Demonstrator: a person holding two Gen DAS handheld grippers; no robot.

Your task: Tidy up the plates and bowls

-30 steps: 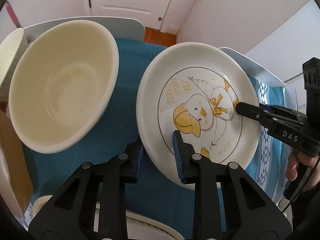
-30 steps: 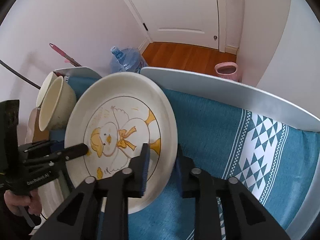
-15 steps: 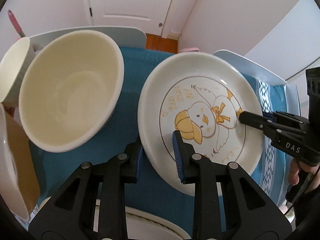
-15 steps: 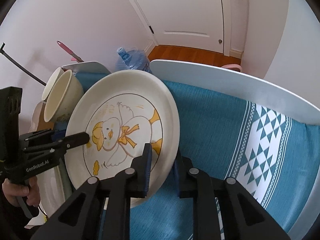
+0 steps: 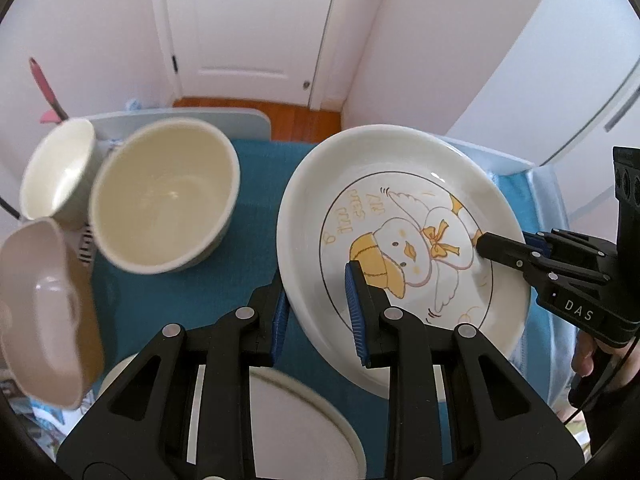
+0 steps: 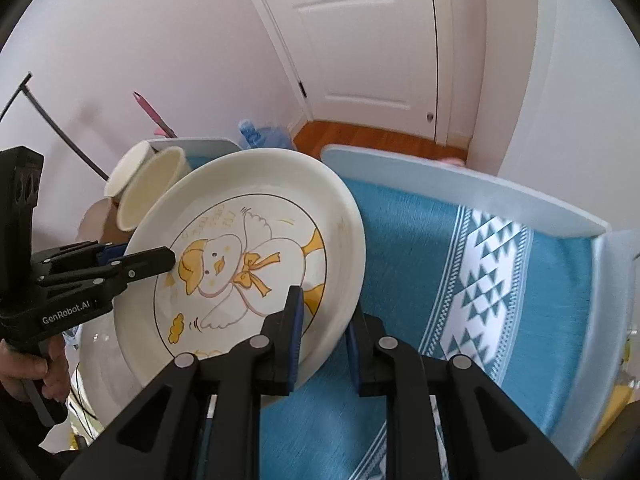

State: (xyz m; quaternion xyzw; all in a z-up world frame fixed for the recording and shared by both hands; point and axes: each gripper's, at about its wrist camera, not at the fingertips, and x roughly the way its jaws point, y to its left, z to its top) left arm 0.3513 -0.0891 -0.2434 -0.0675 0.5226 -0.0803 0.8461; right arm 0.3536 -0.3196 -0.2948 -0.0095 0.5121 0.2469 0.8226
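A white plate with a yellow duck drawing (image 5: 404, 240) (image 6: 248, 256) is held tilted in the air above the blue cloth by both grippers. My left gripper (image 5: 316, 312) is shut on its near-left rim. My right gripper (image 6: 324, 320) is shut on the opposite rim, and its fingers (image 5: 504, 250) show at the right of the left wrist view. A large cream bowl (image 5: 164, 196) stands on the cloth to the left, a smaller cream bowl (image 5: 56, 168) behind it. A pinkish-brown bowl (image 5: 44, 312) is at the left edge, blurred.
Another white plate (image 5: 304, 428) lies under my left gripper. The blue patterned cloth (image 6: 472, 280) covers a table with raised white edges (image 6: 460, 188). A door and wooden floor lie beyond. A blue water bottle (image 6: 260, 134) stands on the floor.
Both grippers have lifted the duck plate higher and drawn back from the table. The bowls now look smaller and lower, and the pinkish-brown bowl has come into view.
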